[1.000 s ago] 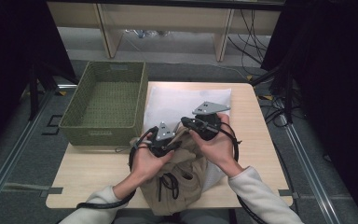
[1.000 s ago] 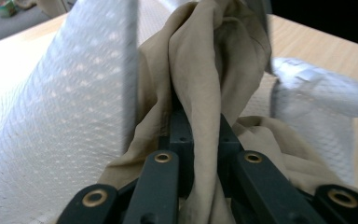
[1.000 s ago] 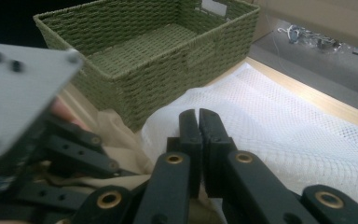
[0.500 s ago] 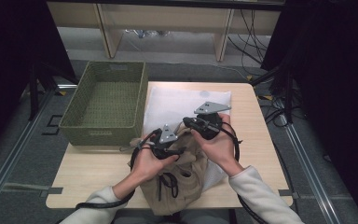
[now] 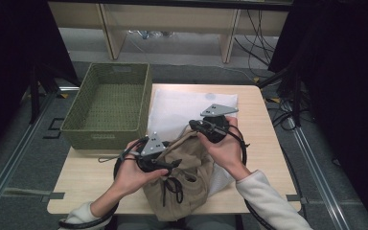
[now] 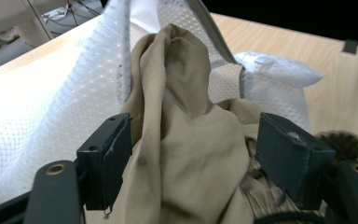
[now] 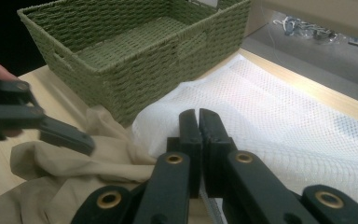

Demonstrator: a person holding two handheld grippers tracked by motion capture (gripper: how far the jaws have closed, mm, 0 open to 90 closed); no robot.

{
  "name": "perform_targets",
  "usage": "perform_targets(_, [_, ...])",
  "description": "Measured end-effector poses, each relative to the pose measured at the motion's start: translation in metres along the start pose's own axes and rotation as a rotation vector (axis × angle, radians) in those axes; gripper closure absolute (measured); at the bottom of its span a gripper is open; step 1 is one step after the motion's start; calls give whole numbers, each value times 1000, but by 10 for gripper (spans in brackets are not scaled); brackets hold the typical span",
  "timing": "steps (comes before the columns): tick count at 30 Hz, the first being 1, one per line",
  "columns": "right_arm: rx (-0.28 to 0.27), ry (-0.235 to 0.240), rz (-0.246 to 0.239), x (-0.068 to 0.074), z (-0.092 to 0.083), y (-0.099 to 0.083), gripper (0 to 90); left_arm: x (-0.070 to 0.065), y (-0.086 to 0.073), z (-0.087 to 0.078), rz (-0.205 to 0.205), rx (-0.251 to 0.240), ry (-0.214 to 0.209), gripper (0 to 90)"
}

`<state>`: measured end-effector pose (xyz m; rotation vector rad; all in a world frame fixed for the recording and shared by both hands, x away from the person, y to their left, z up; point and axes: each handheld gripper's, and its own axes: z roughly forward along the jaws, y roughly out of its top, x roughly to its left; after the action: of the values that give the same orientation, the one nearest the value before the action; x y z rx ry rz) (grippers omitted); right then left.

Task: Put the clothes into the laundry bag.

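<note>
A tan garment [image 5: 187,167] with a dark drawstring lies bunched at the mouth of a white mesh bag [image 5: 182,103] on the table. My left gripper [image 5: 170,165] points into the cloth. Its jaws have just been opening and stand open, with the tan garment [image 6: 182,116] between them and the pads [image 6: 109,154] clear of it. My right gripper [image 5: 196,125] is shut on the mesh bag's edge and holds it up above the garment. In the right gripper view the shut right gripper [image 7: 198,114] hangs over the mesh bag [image 7: 284,121], with the left gripper [image 7: 65,135] at the left.
A green woven basket [image 5: 108,105] stands at the table's left, close beside the bag, and is seen near in the right gripper view as the basket [image 7: 135,46]. Bare wooden tabletop [image 5: 263,124] lies right of the bag. Cables trail from both grippers toward the front edge.
The left gripper's jaws have opened and let go of the tan garment, and the hand has drawn back toward the lower left. The right gripper has stayed where it was.
</note>
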<state>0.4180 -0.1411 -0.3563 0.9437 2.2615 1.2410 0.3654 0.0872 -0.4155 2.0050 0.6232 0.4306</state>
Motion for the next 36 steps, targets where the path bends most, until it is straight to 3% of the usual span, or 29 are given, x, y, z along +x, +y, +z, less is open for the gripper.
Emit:
perform_targets(8, [0, -11, -8, 0, 0, 0, 898, 9, -14, -8, -29, 25, -1, 229])
perform_targets(9, [0, -12, -7, 0, 0, 0, 898, 9, -16, -6, -44, 28, -9, 220])
perform_targets(15, [4, -3, -1, 0, 0, 0, 898, 9, -24, 10, -16, 97, -14, 204])
perform_targets(19, [5, -2, 0, 0, 0, 0, 898, 8, -30, 25, -10, 151, 13, 222])
perform_targets(22, [8, 0, 5, 1, 0, 0, 898, 6, -32, 31, -9, 169, 5, 296])
perform_targets(29, [8, 0, -11, 0, 1, -1, 898, 2, -35, 37, 61, 215, 37, 485])
perform_targets(30, [9, 0, -8, 1, 1, -1, 898, 0, -35, 38, 48, 217, 46, 509])
perform_targets(33, [6, 6, -17, 1, 2, 0, 898, 0, -34, 39, 64, 229, 40, 589])
perform_targets(35, [6, 6, -17, 1, 2, -1, 898, -1, -34, 40, 41, 224, 35, 661])
perform_targets(36, [10, 2, 15, 2, 1, -1, 898, -2, -34, 40, 24, 222, 32, 692])
